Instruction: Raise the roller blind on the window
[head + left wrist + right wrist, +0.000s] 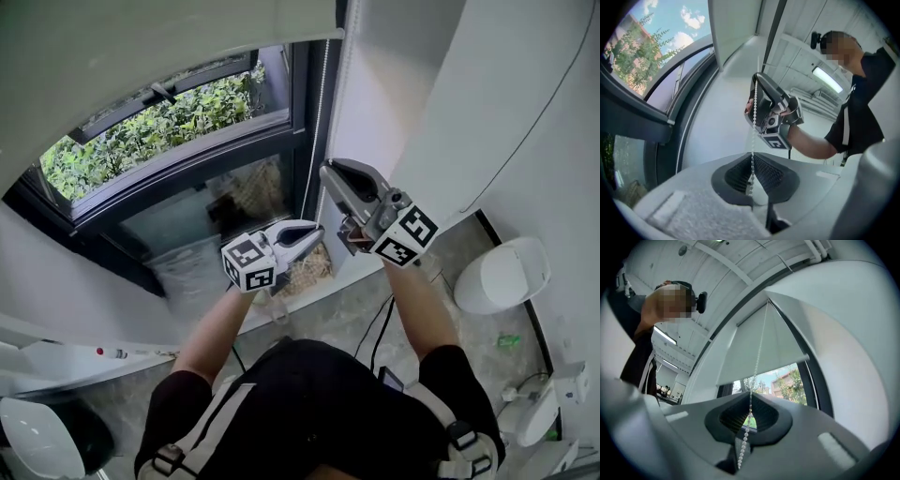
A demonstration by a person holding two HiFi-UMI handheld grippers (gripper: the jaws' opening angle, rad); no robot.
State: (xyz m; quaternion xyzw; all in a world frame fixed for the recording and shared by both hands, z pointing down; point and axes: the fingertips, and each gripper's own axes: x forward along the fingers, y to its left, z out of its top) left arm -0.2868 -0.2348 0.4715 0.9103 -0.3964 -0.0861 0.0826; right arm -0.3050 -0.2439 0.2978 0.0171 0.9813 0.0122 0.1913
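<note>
White bead chain (753,140) hangs upright beside the window (159,141) — we clench it in the left gripper (314,232) and, higher up, the right gripper (330,173) — roller blind (141,56) partly raised.

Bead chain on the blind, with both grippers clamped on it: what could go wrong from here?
1. The bead chain is thin. The left gripper and right gripper each pinch it only between their pads, so a hard tug might slip it free.
2. Both are shut on the same strand, one above the other; pulling against each other could strain or snap it.
</note>
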